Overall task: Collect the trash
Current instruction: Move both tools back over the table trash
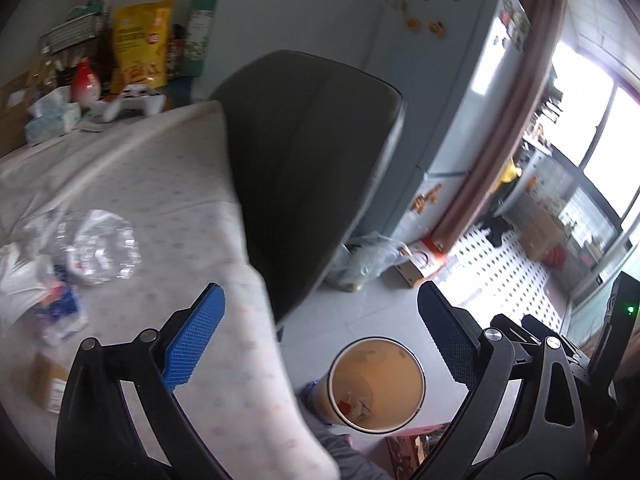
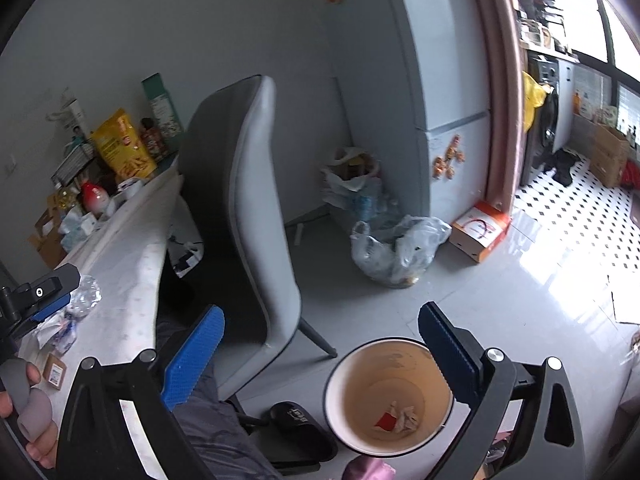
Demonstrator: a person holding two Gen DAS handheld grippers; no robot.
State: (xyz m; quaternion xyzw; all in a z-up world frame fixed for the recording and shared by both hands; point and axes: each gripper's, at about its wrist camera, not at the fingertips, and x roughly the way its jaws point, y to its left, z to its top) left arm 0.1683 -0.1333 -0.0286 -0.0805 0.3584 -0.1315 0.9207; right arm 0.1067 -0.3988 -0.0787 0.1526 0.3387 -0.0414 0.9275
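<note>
Bin: a round paper tub with a tan inside and a white rim, standing on the floor beside the table corner; it also shows low in the left wrist view.
Bin contents: a red scrap and crumpled paper at the bottom.
Trash on table: a crushed clear bottle and crumpled white and blue wrappers, close together near the table edge; blurred in the left view.
Small box: a brown carton flat on the table, nearer the person than the wrappers.
Left gripper: fingers spread wide and empty; the blue left pad is over the table edge, the dark pad over the floor, and the bin lies low between them.
Right gripper: fingers spread wide, holding nothing; the dark pad overlaps the bin's rim in the picture, contact unclear.
Table: covered with a pale dotted cloth; a yellow snack bag, a green box and tissues stand at its far end by the wall.
Chair: grey, pushed up to the table, just behind the bin.
Floor: a black slipper beside the bin; a filled clear plastic bag and an orange and white box near the fridge.
</note>
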